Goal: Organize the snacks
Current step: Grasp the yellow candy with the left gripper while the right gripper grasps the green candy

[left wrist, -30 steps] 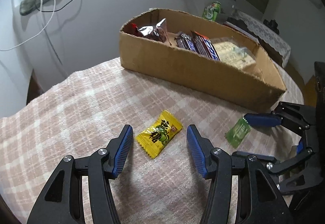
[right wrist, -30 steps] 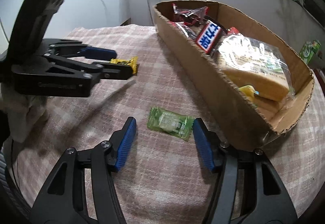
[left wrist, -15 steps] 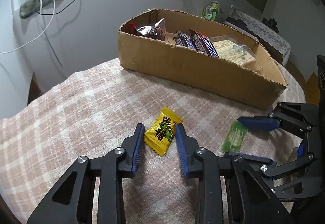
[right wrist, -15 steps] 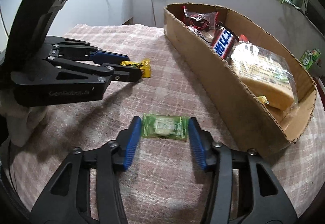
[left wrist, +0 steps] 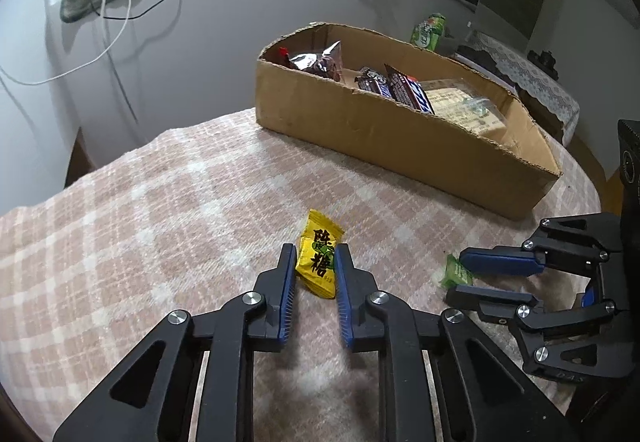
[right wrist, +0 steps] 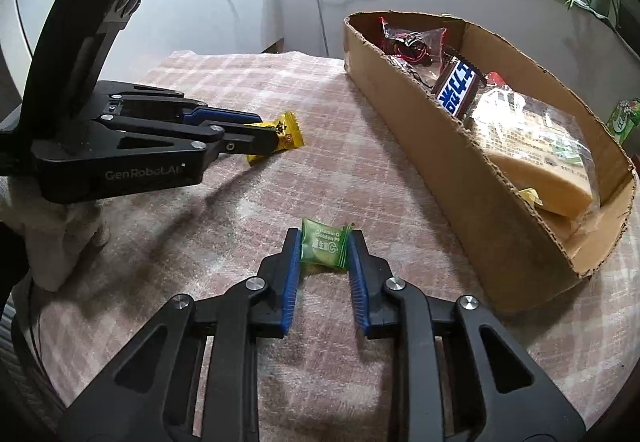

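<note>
Two candies lie near the box (left wrist: 400,137): left gripper (left wrist: 316,266) pinches the yellow candy (left wrist: 318,258), right gripper (right wrist: 324,250) the green candy (right wrist: 322,246), both seemingly for boxing.

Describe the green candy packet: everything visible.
The green candy packet is a small, glossy pillow wrapper with crimped ends and white print reading "Vitamin C"; a pale round candy shows inside. It lies flat on the checked tablecloth, in front of the cardboard box, clamped by its crimped ends in the right gripper, whose blue-padded jaws press both ends, puckering one.
</note>
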### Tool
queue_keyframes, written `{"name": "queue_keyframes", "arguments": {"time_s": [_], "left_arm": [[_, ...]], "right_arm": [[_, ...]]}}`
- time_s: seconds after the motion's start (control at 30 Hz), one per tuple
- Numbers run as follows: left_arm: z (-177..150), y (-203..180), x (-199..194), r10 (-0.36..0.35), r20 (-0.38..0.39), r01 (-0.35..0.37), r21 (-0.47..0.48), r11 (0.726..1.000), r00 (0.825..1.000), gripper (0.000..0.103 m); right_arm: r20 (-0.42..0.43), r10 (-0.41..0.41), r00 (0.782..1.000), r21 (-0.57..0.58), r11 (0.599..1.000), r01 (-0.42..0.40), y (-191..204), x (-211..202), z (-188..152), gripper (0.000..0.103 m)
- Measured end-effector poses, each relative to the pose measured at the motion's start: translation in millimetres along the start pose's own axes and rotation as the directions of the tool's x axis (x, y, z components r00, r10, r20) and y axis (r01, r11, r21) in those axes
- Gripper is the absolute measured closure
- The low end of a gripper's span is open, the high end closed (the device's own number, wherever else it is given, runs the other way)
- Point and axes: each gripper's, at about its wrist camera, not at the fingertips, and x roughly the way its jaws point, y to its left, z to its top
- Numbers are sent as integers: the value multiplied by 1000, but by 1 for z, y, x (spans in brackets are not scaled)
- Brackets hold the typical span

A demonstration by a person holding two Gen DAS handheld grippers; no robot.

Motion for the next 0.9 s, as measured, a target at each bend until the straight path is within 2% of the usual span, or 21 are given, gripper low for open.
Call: {"name": "queue_keyframes", "arguments": {"time_s": [0.17, 0.33, 0.5, 0.67, 0.73, 0.9], "left_arm": [[-2, 4, -4, 4, 1, -4, -35, 999, 1000, 89], [1, 12, 2, -30, -5, 30, -87, 996, 1000, 89], [3, 8, 6, -9, -1, 9, -67, 998, 1000, 89], [4, -4, 6, 43, -4, -43, 1, 999, 999, 89], [6, -6, 11, 56, -31, -55, 6, 998, 998, 79], [10, -7, 16, 65, -24, -65, 9, 998, 998, 82]], "right_arm": [[28, 32, 999, 51, 998, -33, -10, -9, -1, 93], [-1, 36, 999, 82, 996, -36, -20, -4, -7, 97], [11, 47, 999, 91, 995, -48, -23, -5, -7, 98], [26, 53, 998, 96, 994, -56, -24, -12, -7, 98], [25, 58, 998, 101, 993, -60, -25, -12, -8, 98], [36, 63, 997, 94, 993, -66, -24, -16, -9, 98]]}}
